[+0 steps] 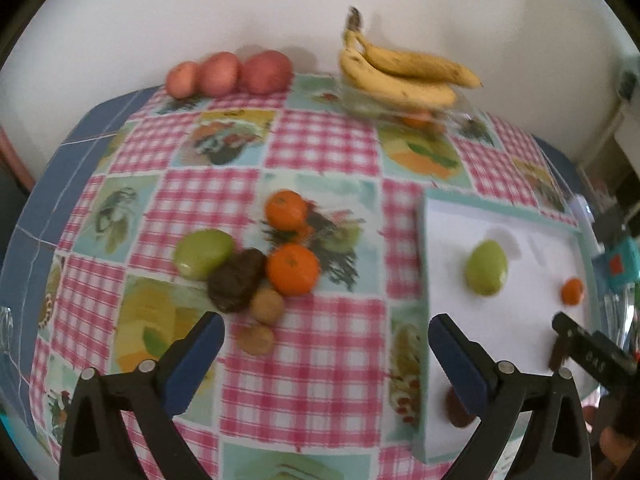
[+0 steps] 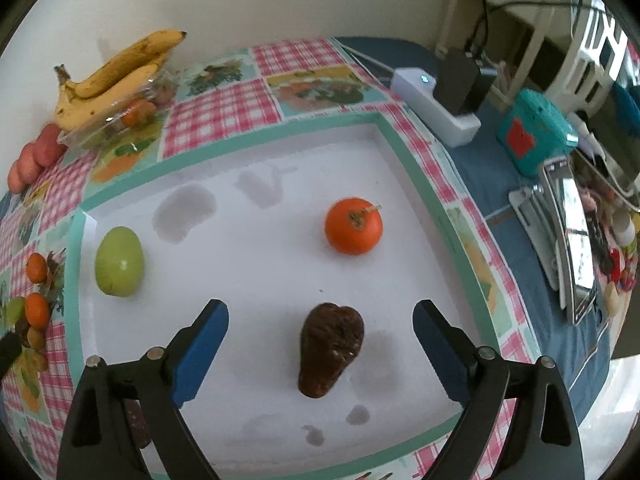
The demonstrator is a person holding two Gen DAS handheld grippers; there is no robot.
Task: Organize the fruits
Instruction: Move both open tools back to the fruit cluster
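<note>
Over the white tray (image 2: 260, 360) the right gripper (image 2: 320, 322) gapes, empty, above a dark fruit (image 2: 330, 348) already lying there; left gripper (image 1: 326, 334), also spread, should descend squarely astride the loose brown fruit (image 1: 236, 280) beside the oranges (image 1: 293, 275); squeeze gently.

Open right tongs (image 2: 320, 316) above brown avocado (image 2: 330, 350), white tray (image 2: 256, 264)
</note>
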